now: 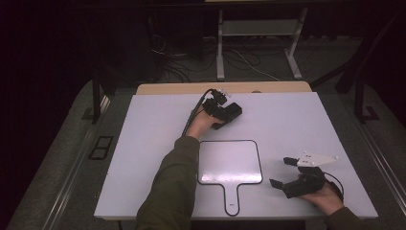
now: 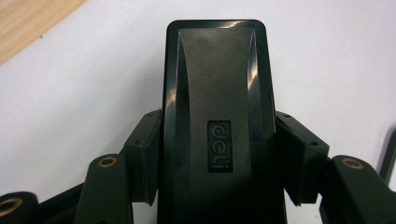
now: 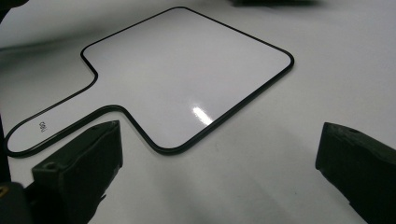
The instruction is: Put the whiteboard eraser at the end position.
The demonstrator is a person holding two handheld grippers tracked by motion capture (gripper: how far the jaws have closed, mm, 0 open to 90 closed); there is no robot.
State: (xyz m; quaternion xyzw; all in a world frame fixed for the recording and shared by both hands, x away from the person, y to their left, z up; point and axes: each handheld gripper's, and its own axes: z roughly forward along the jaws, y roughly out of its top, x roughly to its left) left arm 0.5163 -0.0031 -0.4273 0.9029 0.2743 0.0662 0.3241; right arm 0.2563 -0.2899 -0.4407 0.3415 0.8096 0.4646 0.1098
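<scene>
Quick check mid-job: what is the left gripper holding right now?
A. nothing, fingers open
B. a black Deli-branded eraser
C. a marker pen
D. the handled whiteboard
B: in the left gripper view the left gripper has its fingers pressed on both sides of the black Deli-branded eraser, while the handled whiteboard lies flat on the table, untouched.

The white paddle-shaped board (image 3: 187, 74) with a thin black rim lies flat on the white table (image 3: 327, 79). Its handle, bearing a small printed mark, runs toward the lower left. The right gripper (image 3: 219, 168) hovers just before the board's near edge, jaws wide apart, nothing between them.
</scene>
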